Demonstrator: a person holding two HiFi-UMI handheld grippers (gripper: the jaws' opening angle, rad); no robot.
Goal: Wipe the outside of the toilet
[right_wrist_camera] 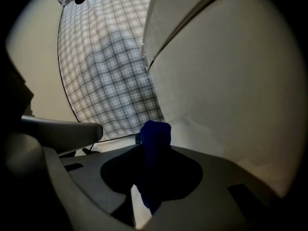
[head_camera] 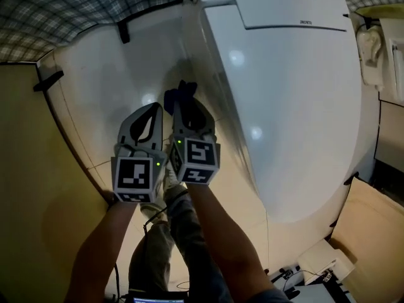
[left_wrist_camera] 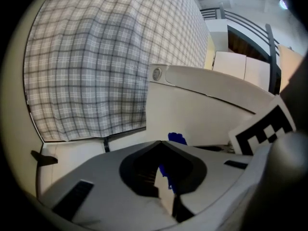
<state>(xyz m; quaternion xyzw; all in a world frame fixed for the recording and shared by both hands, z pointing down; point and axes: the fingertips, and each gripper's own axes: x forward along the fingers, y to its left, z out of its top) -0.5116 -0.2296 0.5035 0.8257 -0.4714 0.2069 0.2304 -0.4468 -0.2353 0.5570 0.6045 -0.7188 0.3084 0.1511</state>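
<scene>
The right tongs (head_camera: 187,103) are clamped on a blue cloth (head_camera: 179,95), which sits low against the shadowed side of the white toilet (head_camera: 290,106). The left tongs (head_camera: 153,111) hang just beside them, tips together, gripping nothing

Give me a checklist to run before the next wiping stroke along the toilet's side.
1. Blue cloth clamped in the right gripper: ok.
2. Enough cloth past the fingers to wipe with: ok, a wad sticks out beyond the tips.
3. Cloth pressed against the toilet: cannot tell; it looks very near the side wall.
4. Left gripper shut: ok.
5. Left gripper clear of the cloth: cannot tell; it sits right beside it.
6. Toilet's side wall ahead bare: ok.
</scene>
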